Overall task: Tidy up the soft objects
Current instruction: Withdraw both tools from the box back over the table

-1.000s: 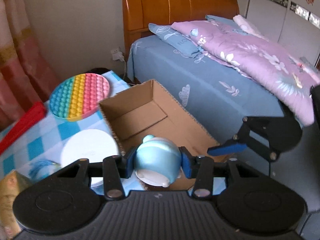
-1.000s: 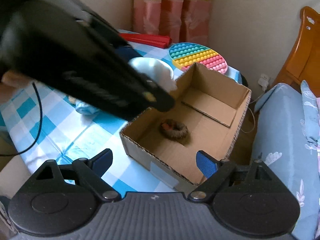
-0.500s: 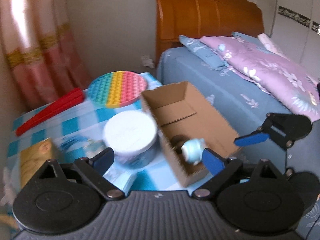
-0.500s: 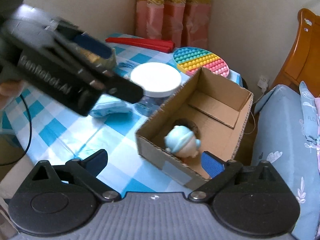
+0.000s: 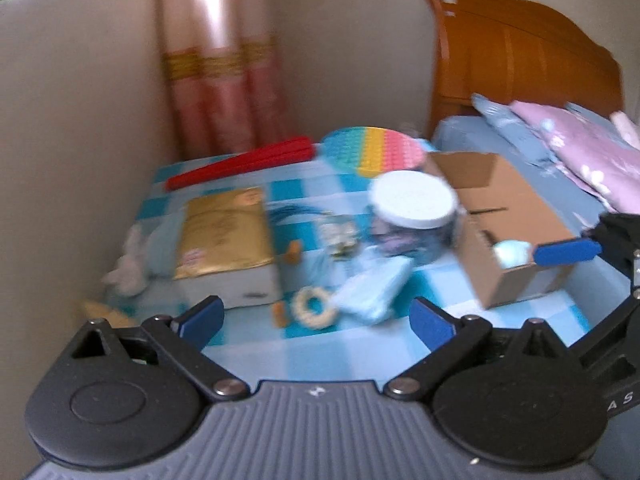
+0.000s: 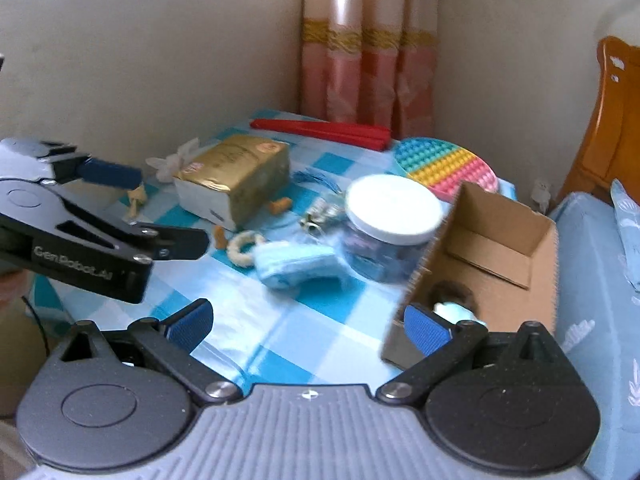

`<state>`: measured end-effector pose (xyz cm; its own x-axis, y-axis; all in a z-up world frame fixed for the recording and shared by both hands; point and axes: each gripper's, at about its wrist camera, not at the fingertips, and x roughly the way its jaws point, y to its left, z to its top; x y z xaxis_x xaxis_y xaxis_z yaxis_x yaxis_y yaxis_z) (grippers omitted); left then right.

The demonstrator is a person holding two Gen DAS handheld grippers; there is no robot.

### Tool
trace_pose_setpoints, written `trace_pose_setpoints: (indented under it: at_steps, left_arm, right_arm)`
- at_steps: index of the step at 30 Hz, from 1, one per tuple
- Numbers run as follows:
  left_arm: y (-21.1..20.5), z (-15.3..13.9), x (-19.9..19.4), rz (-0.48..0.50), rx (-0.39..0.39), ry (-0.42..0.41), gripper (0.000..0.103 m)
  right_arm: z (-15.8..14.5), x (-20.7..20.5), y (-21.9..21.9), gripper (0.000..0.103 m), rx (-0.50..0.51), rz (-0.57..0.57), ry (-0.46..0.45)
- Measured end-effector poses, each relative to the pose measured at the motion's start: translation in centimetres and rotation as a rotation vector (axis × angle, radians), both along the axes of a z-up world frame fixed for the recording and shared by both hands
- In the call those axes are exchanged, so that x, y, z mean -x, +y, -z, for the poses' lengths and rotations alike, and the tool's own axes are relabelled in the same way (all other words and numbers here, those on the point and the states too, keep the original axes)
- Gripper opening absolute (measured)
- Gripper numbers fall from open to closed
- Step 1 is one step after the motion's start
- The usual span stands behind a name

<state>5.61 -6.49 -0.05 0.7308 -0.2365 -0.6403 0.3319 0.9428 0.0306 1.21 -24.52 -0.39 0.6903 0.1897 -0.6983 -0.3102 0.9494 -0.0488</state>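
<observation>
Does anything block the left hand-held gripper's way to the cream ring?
Nothing visible does. The left hand-held gripper, open, faces the cream ring across bare cloth, with a blue cloth bundle touching it alongside.

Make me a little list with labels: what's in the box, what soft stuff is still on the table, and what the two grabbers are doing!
box: open brown cardboard box at the table's edge by the bed
in box: pale blue round plush toy, dark fuzzy thing behind it
soft things on table: folded light blue cloth, cream braided ring, white fluffy toy
left gripper: open, empty, jaws have just been opening
right gripper: open, empty, jaws have just been opening
</observation>
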Motion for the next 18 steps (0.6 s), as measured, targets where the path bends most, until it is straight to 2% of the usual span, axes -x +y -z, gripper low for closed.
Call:
trace_pose_setpoints:
  at_steps: [5, 12, 18]
  left_arm:
    - [3.0, 0.7, 0.2, -0.094, 0.0, -0.029, 0.101]
    - [6.2, 2.4, -0.4, -0.14, 0.025, 0.014, 0.101]
    - [7.7, 3.4, -1.1, -0.182, -0.006, 0.015, 0.101]
  right_arm:
    - [1.4, -1.2, 1.6, 0.103, -0.023, 0.024, 0.033]
    - [2.6, -3.1, 3.6, 0.103, -0.024, 0.076, 0.039]
    - [3.9, -6.3, 4.3, 0.103, 0.0, 0.2, 0.052]
